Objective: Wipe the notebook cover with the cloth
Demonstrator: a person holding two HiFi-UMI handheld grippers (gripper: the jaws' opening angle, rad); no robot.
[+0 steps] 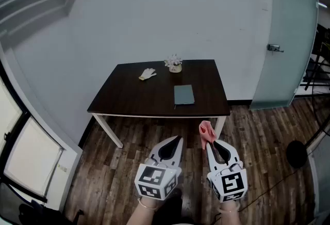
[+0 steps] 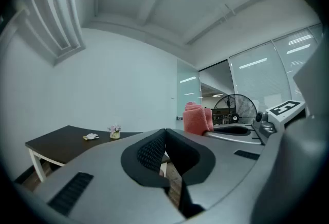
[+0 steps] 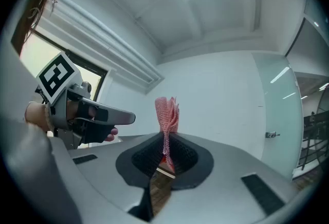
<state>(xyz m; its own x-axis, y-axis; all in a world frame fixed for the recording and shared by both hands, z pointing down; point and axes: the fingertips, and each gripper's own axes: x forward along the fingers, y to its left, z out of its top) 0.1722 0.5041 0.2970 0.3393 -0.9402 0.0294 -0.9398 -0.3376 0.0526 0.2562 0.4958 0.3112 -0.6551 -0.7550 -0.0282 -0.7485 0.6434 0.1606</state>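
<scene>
A grey-green notebook [image 1: 184, 94] lies flat on the dark table [image 1: 134, 100], right of its middle. My right gripper [image 1: 208, 145] is shut on a pink cloth [image 1: 205, 131], which sticks up past the jaw tips; the same cloth [image 3: 166, 115] stands pinched between the jaws in the right gripper view. My left gripper [image 1: 178, 140] is shut with nothing in it, its jaws meeting at the tips [image 2: 164, 131]. Both grippers hang over the wooden floor, well short of the table's near edge. From the left gripper view the cloth [image 2: 197, 117] shows to the right.
A white glove [image 1: 147, 74] and a small pot of flowers [image 1: 174, 63] sit at the table's far side. A frosted glass door [image 1: 289, 38] stands to the right. A black fan [image 2: 236, 110] and a round base [image 1: 297, 154] are on the right.
</scene>
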